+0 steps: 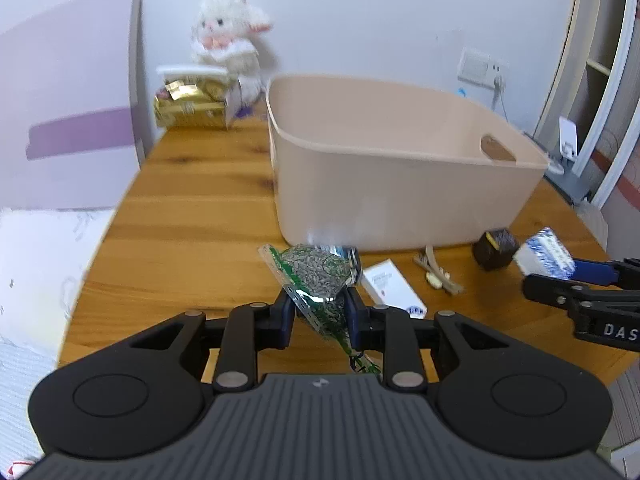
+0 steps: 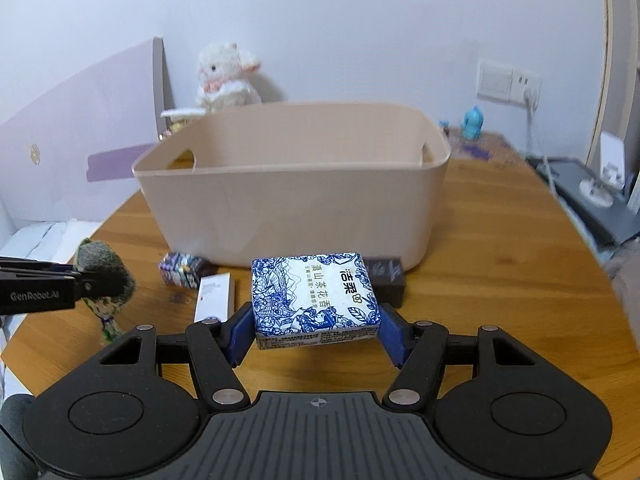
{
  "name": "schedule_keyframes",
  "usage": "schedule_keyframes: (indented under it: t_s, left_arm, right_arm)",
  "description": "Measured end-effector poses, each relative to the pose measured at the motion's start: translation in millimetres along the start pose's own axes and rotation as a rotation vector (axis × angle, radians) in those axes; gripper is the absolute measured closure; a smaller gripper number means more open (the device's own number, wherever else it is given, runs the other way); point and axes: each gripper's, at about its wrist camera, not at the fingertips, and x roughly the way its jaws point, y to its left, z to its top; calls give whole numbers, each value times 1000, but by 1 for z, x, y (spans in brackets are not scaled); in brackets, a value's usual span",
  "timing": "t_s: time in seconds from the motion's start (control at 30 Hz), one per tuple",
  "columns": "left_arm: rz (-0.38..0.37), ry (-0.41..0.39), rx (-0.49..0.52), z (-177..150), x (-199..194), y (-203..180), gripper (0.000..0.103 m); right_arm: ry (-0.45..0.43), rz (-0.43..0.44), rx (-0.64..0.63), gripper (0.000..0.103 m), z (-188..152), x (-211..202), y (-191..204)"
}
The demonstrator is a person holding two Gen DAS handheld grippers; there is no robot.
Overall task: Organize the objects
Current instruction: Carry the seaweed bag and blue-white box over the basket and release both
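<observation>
Worktop (image 2: 480, 240) varnished wood; bin (image 2: 288, 208) smooth matt plastic; seed bag (image 1: 316, 276) glossy film; tissue pack (image 2: 314, 300) printed wrap.

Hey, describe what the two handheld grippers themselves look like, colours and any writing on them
Both are matte black linkage frames with silver pivot pins, a ribbed grey centre plate and blue finger pads. The left gripper shows "GenRobot.AI" in white on its side in the right wrist view. The right gripper shows white letters "DAS" in the left wrist view.

Pale lilac-white wall (image 2: 360, 20), evenly lit. Round wooden worktop (image 1: 192, 208), knotted orange-brown planks. Ahead of the fingers and to their left, a lilac panel (image 1: 68, 92) standing upright beside the worktop. Ahead to their right, a white switch and socket plate (image 2: 506, 82) with a cable plugged in; white shelving (image 1: 600, 68) at far right.
</observation>
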Motion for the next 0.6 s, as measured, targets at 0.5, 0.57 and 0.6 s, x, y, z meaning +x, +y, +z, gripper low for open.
schedule_keyframes:
  t_s: [0.5,0.57,0.6]
  left_arm:
    - [21,-185,52,68,-34,-22,75]
    - [21,-193,62,78,-29,-27,75]
    - [20,-196,70,82,-25,-30,75]
  right_arm:
    - [-199,-67,-46,42,53,-32,-21]
    - [-216,-72,-53,42,63,-27,-22]
    - [-223,-75,-55,42,67,-25,-22]
